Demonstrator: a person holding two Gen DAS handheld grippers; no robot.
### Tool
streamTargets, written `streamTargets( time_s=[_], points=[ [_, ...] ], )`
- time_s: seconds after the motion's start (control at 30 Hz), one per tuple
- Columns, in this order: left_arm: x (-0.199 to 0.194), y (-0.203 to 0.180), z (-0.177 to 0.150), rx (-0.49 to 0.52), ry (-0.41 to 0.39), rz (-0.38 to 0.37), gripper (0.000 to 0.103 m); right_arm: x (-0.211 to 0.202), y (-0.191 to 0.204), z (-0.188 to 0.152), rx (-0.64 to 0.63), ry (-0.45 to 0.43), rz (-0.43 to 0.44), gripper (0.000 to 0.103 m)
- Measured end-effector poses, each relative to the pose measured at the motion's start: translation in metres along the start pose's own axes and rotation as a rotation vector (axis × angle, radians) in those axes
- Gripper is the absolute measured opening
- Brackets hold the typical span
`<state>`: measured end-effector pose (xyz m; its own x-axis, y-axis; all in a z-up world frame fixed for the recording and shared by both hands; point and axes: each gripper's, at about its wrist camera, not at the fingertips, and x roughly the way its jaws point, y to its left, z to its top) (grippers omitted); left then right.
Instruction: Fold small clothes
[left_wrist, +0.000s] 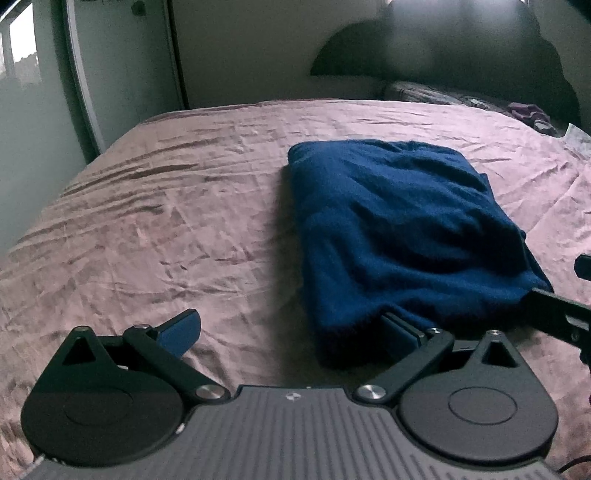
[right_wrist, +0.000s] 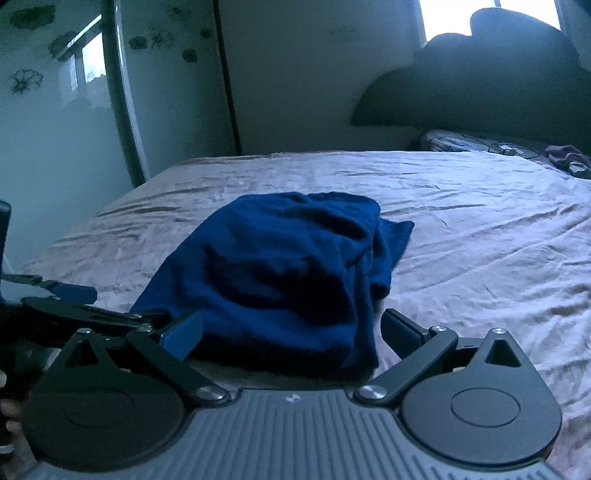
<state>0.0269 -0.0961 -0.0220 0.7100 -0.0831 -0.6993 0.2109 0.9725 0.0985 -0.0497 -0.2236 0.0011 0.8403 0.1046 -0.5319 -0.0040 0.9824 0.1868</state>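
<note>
A dark blue garment (left_wrist: 399, 229) lies folded into a rough rectangle on the pink bedsheet (left_wrist: 166, 221). My left gripper (left_wrist: 291, 332) is open at the garment's near left corner; its right finger touches the cloth edge, its left finger is over bare sheet. In the right wrist view the same garment (right_wrist: 280, 273) lies just ahead, with a loose flap at its far right. My right gripper (right_wrist: 291, 332) is open wide, its fingers on either side of the garment's near edge, holding nothing. Part of the right gripper (left_wrist: 554, 314) shows at the left wrist view's right edge.
A wardrobe with glossy doors (right_wrist: 55, 110) stands beyond the bed's left side. A dark headboard (right_wrist: 498, 92), a patterned pillow (right_wrist: 480, 142) and purple cloth (right_wrist: 565, 155) are at the far right. The left gripper (right_wrist: 59, 306) shows at the right wrist view's left edge.
</note>
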Motion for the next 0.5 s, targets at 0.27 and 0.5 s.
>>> streamTargets(
  time_s=[0.27,0.5],
  points=[
    [-0.007,0.001,-0.009,-0.011,0.011,-0.007,0.103,-0.007,0.003,-0.011,-0.002,0.028,-0.007,0.103],
    [-0.018,0.0,-0.015,-0.01,0.005,-0.004,0.102,-0.015,0.015,-0.016,-0.044,0.034,0.006,0.103]
  ],
)
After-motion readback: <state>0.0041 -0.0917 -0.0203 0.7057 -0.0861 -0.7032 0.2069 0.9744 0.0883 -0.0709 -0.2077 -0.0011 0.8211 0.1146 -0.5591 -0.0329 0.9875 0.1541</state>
